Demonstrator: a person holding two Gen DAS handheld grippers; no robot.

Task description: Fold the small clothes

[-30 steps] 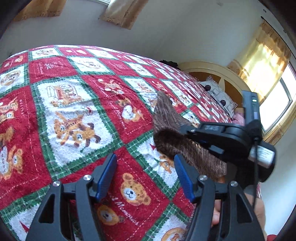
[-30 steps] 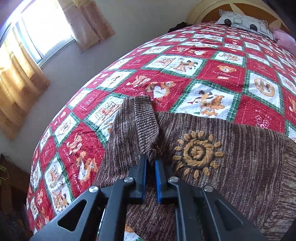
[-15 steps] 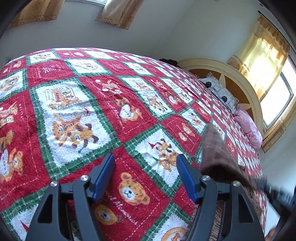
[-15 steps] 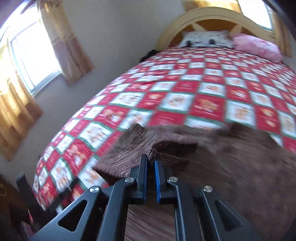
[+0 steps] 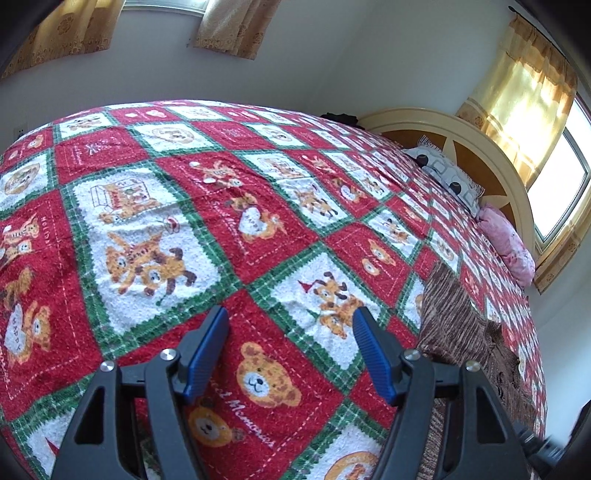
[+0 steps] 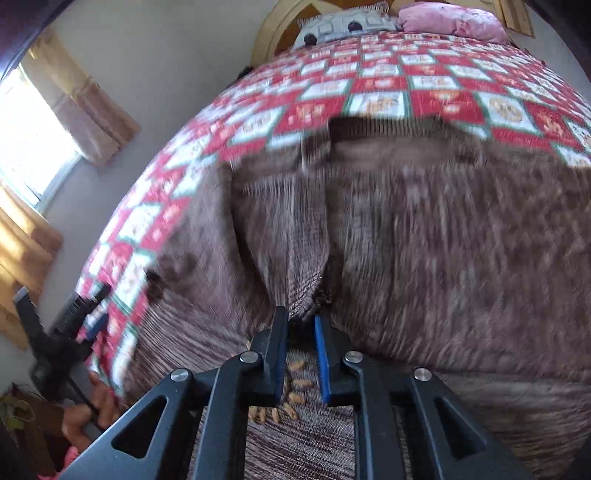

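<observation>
The left gripper (image 5: 290, 339) is held spread wide, empty, above the teddy-bear bedspread (image 5: 207, 206). The brown knit sweater (image 6: 443, 240) is spread on the bedspread, one fold pinched between the nearly closed right gripper (image 6: 300, 325).

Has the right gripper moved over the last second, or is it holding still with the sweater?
Yes. The right gripper, shut on the brown sweater, has carried it toward the headboard; the pillows loom closer.

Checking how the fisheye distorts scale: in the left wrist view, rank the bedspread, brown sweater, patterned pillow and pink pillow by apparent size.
1. Bedspread, fills most of the view.
2. Brown sweater, partly cut off by the left claw.
3. Patterned pillow and pink pillow: look alike, both far off; not ranked.
</observation>
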